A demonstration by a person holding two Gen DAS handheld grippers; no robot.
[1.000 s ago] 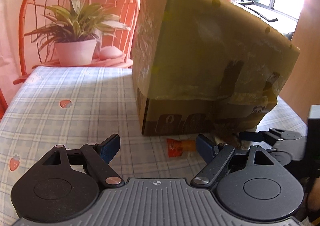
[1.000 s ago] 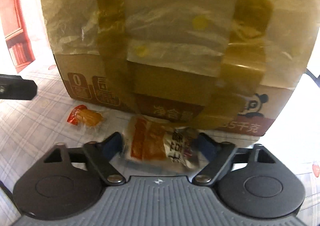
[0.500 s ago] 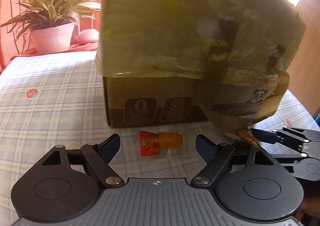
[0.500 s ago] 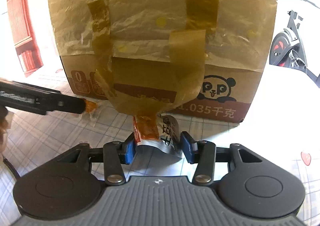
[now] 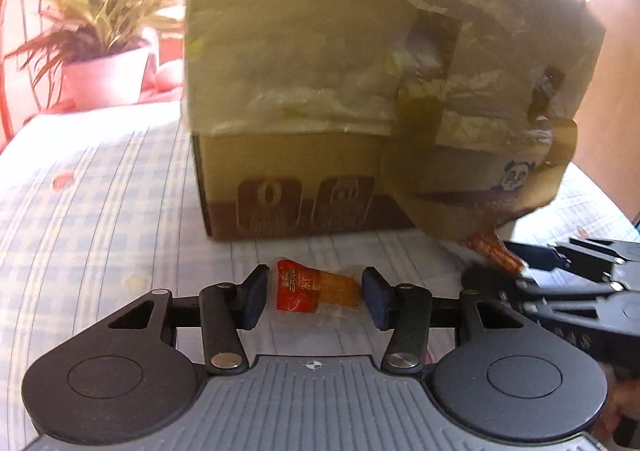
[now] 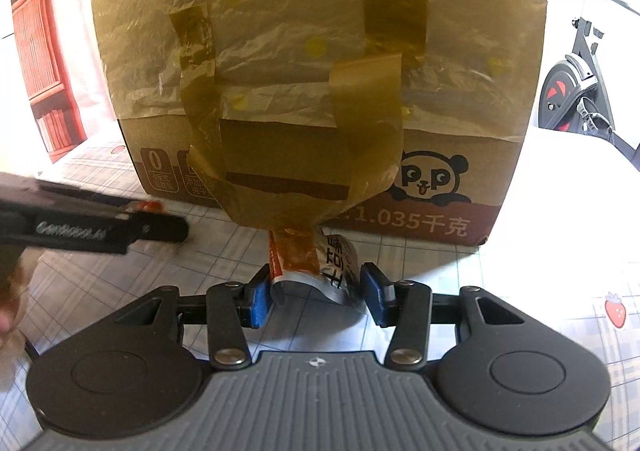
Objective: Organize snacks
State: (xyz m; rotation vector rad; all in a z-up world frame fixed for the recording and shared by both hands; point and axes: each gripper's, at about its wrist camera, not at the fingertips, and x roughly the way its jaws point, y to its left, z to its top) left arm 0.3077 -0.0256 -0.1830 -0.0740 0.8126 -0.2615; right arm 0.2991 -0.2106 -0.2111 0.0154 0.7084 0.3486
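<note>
Before the cardboard box (image 6: 320, 91), the right tool (image 6: 316, 287) clamps a silver snack pouch (image 6: 336, 271); the left tool (image 5: 316, 291), jaws apart, brackets a red-orange snack packet (image 5: 312, 287).

Small red-and-orange snack pkt (image 5: 316, 287) lies flat on checked tabletop (image 5: 100, 211), just in front of taped cardboard box (image 5: 304, 187); silver-and-orange snack pouch (image 6: 320, 267) sits raised, upright, beneath box's hanging tape flap.

Cardboard box (image 6: 460, 155): matt brown board, wearing crinkled glossy film and shiny tape strips. Snack packet (image 6: 336, 267): glossy silver foil, creasing. Small sachet (image 5: 316, 287): clear shiny plastic. Tablecloth (image 5: 100, 211): looking like matt checked cloth. Left gripper (image 5: 316, 291): showing matt black plastic.
</note>
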